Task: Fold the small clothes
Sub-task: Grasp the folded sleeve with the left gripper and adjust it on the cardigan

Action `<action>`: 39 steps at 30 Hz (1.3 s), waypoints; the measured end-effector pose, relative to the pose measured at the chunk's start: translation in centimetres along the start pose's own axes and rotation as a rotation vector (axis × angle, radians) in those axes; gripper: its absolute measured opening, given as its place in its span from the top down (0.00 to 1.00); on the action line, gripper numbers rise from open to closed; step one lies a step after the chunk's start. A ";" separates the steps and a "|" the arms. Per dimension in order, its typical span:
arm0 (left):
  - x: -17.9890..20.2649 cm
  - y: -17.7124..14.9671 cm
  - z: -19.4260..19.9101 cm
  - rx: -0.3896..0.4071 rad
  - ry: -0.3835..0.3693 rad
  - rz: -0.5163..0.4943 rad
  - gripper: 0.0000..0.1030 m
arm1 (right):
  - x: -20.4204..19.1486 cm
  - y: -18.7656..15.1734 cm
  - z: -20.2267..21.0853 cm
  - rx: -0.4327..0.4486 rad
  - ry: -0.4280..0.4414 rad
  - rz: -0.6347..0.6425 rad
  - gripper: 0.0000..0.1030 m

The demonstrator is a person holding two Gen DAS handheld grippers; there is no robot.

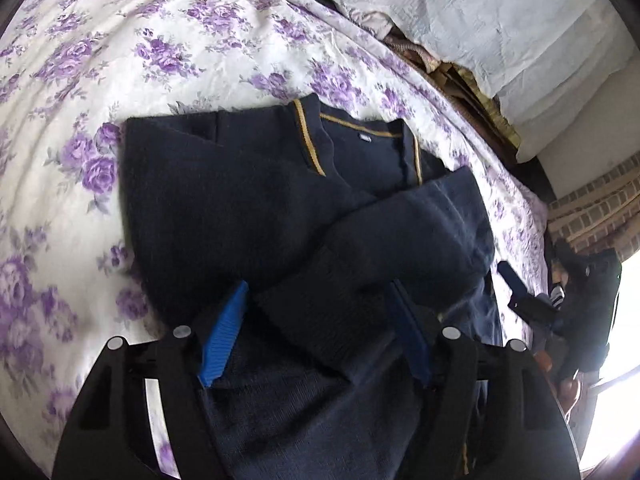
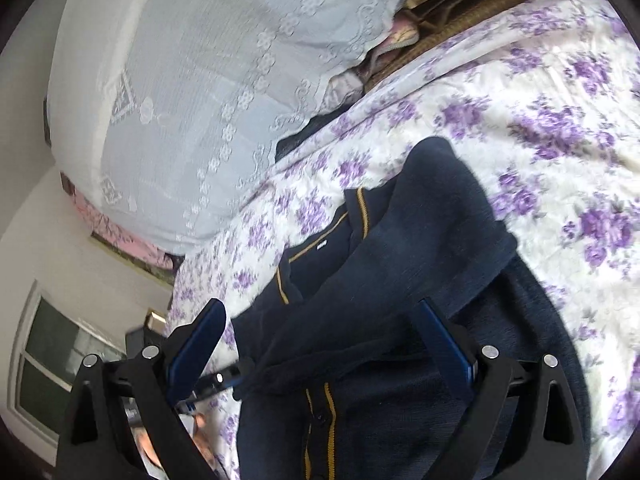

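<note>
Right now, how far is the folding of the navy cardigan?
Done: both sleeves of the navy cardigan lie crossed over its front on the floral sheet. In hand: the left gripper and right gripper each straddle sleeve fabric, pads not clamped. Left: folding the body up toward the collar.

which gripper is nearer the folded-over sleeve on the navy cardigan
Left. The left gripper straddles the sleeve; the right gripper hangs over the cardigan with open jaws.
</note>
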State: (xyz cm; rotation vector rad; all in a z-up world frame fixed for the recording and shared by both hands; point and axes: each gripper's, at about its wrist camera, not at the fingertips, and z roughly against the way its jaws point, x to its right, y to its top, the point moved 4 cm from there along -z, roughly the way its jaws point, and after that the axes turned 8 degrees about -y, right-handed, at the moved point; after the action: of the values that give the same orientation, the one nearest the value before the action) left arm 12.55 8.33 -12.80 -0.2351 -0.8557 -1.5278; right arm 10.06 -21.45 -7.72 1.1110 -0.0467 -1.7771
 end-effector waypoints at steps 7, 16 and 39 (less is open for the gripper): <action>-0.3 -1.5 -0.1 -0.020 -0.107 0.086 0.39 | 0.4 0.8 1.1 0.021 0.034 -0.049 0.06; -0.7 0.4 1.2 0.078 -0.060 0.088 0.88 | 0.0 1.1 2.0 0.060 0.025 -0.017 0.06; 0.4 1.5 3.0 0.262 0.240 -0.136 0.31 | 8.6 7.4 -2.9 0.079 -0.202 -0.132 0.12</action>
State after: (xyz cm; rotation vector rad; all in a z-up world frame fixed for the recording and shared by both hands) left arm 12.84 10.04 -9.88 0.1979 -0.8821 -1.5137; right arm 16.69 -30.43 -11.42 1.0060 -0.1697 -2.0163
